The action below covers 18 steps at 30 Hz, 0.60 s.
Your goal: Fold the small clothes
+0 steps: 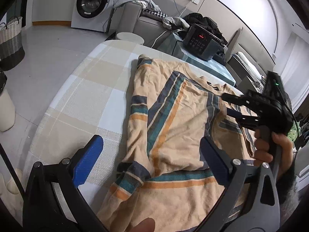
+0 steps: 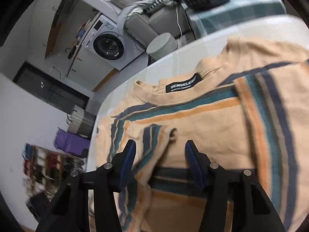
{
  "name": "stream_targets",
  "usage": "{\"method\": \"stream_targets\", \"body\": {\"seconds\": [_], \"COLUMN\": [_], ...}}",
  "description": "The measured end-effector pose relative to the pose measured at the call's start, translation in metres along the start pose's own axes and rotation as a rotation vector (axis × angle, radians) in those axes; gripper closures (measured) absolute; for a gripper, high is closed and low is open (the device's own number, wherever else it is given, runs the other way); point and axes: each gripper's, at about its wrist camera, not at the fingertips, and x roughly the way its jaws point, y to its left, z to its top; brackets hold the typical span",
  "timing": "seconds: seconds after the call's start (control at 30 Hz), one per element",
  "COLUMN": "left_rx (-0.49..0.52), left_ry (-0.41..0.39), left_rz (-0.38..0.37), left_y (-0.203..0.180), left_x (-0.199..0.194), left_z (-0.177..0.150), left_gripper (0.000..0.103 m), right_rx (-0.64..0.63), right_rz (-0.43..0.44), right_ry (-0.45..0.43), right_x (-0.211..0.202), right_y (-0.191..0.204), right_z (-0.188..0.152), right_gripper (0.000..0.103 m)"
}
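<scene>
A peach sweater (image 1: 173, 127) with navy, teal and orange stripes lies on the checked tablecloth (image 1: 81, 96), one sleeve folded across its body. My left gripper (image 1: 152, 154) is open, its blue-padded fingers spread wide over the sweater's lower part, holding nothing. My right gripper (image 1: 231, 106) shows at the right of the left wrist view, over the sweater's neck side. In the right wrist view the right gripper (image 2: 160, 154) is open above a folded sleeve end (image 2: 154, 135), with the sweater's collar and black label (image 2: 183, 83) beyond.
A black device with red lights (image 1: 202, 40) sits on a teal box at the table's far edge. A washing machine (image 1: 92, 2), a grey sofa with clothes (image 1: 146, 19), a round white stool (image 1: 130, 37) and a woven basket (image 1: 11, 42) stand around.
</scene>
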Motion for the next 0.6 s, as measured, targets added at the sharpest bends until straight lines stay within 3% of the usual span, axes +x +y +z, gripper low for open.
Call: {"method": "stream_targets", "body": {"seconds": [0.2, 0.3, 0.43, 0.6], "left_rx": [0.007, 0.024, 0.057, 0.108], "left_ry": [-0.008, -0.010, -0.036, -0.073], "left_rz": [-0.020, -0.021, -0.029, -0.067], "left_y": [-0.005, -0.012, -0.027, -0.050], "left_x": [-0.001, -0.003, -0.018, -0.040], "left_z": [0.002, 0.002, 0.001, -0.006], "left_gripper": [0.004, 0.004, 0.004, 0.004], "right_rx": [-0.195, -0.269, -0.324, -0.315], "right_rz": [-0.319, -0.471, -0.641, -0.793], "right_ry": [-0.114, -0.185, -0.225, -0.223], "right_x": [-0.069, -0.128, -0.217, -0.310], "right_y": [0.002, -0.003, -0.018, -0.029], "right_z": [-0.031, -0.057, -0.093, -0.135], "right_gripper": [0.048, 0.048, 0.047, 0.047]}}
